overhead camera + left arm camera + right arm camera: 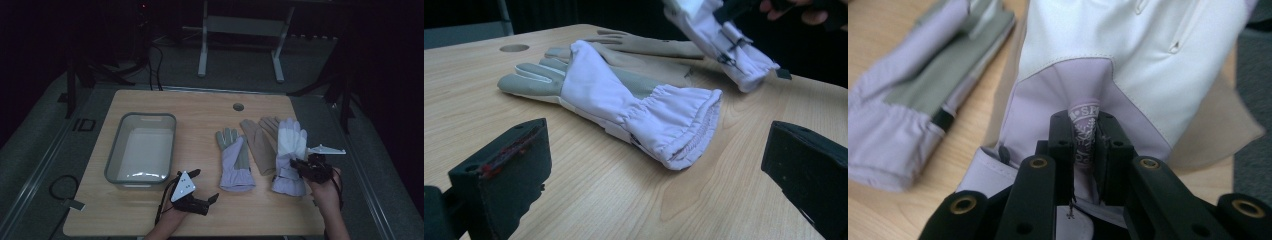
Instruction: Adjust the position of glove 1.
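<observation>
Near the bench's right edge, a lilac glove is pinched by the closed right gripper, seemingly lifted; the left gripper gapes empty.

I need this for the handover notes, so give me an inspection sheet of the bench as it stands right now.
Surface: light wooden table with a round hole near the far edge.
Job's things: right lilac glove pinched at the wrist and partly lifted; left lilac glove lies flat; beige glove lies flat between them, partly under the right one.
Clutter: empty grey bin at left.
Grippers: right tongs shut on a fold of the right lilac glove; left tongs open, holding nothing, near the table's near edge.
Cables: a black cable trails from the left tongs; loose cable on the floor at left.
Surroundings: dark room, white frame legs behind.
</observation>
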